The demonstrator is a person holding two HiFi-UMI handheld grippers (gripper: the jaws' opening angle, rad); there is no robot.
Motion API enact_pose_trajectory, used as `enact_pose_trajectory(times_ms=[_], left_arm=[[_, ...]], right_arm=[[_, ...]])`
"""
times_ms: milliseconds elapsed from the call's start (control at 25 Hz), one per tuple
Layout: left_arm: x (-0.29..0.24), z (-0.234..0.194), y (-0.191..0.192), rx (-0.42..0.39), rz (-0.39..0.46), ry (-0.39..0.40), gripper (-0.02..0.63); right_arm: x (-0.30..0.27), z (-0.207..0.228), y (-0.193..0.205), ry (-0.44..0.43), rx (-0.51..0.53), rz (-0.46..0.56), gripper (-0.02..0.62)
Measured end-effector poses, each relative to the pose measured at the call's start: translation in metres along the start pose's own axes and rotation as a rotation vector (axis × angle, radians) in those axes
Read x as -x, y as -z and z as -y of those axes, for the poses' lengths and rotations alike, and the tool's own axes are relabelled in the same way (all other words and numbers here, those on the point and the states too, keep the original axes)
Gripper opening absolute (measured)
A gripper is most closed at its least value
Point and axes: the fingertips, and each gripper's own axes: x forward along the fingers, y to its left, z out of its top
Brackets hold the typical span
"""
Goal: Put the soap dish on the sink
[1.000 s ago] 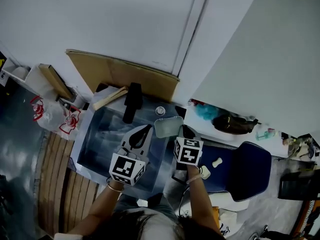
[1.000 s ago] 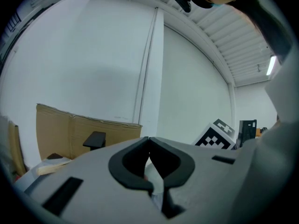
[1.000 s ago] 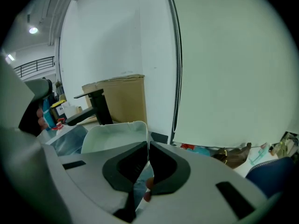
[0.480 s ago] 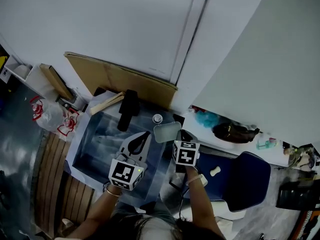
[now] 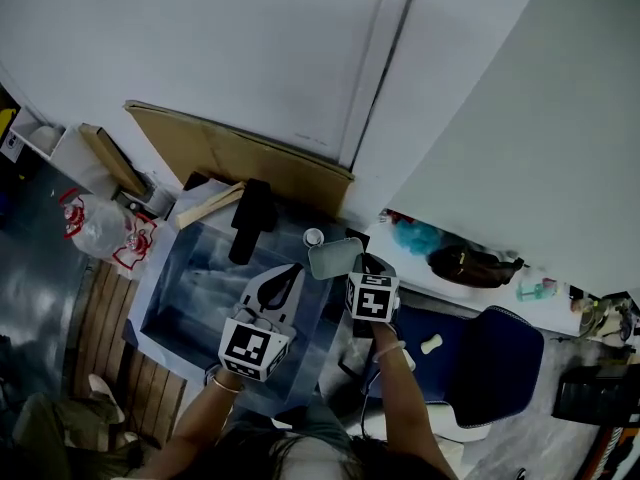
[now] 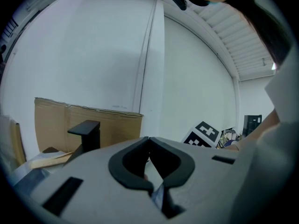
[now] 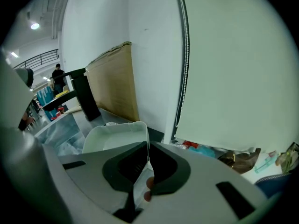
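Soap dish [image 7: 114,136] first: its pale rim is pinched between the jaws of the right gripper [image 7: 146,149], which are drawn narrow onto the thin edge. The shallow tray sticks out ahead of the jaws, open side up and roughly level. The left gripper [image 6: 148,140] has its jaws together with nothing between them, so it takes no part in the carrying.

In the head view, the right gripper [image 5: 358,267] holds the soap dish [image 5: 335,257] at the far right corner of the sink [image 5: 185,288], over the rim and not over the basin. A small round cap [image 5: 314,236] lies just beside the dish on the faucet side. The black faucet [image 5: 250,218] stands further left along the back edge, in front of the cardboard sheet [image 5: 240,153] that leans on the wall. The left gripper [image 5: 287,277] hangs over the basin — near the dish but apart from it.

As a judgement, the carry looks nearly finished, since the dish is already at the place where it belongs. Whether its base rests on the rim or hangs just above cannot be told from these views. What is left is to settle it flat — clear of the cap — and then let go.
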Motion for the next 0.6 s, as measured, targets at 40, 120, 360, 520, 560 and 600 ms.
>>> enact_pose_trajectory(times_ms=[40, 120, 360, 520, 560, 600], left_arm=[[-0.001, 0.000, 0.001, 0.001, -0.002, 0.002, 0.009], [-0.003, 0.001, 0.003, 0.003, -0.006, 0.003, 0.009], [-0.008, -0.001, 0.007, 0.012, -0.013, -0.005, 0.009], [-0.009, -0.002, 0.009, 0.017, -0.016, -0.010, 0.009], [-0.010, -0.002, 0.009, 0.018, -0.015, -0.011, 0.009], [-0.011, -0.003, 0.009, 0.019, -0.015, -0.012, 0.009]], right_arm=[[-0.002, 0.001, 0.000, -0.001, 0.002, -0.004, 0.032], [-0.006, 0.002, 0.001, -0.004, 0.003, -0.011, 0.032], [-0.015, 0.005, 0.002, -0.012, -0.001, -0.025, 0.032], [-0.017, 0.006, 0.002, -0.011, -0.003, -0.026, 0.032], [-0.018, 0.006, 0.002, -0.012, -0.004, -0.026, 0.032], [-0.019, 0.006, 0.002, -0.011, -0.004, -0.028, 0.032]])
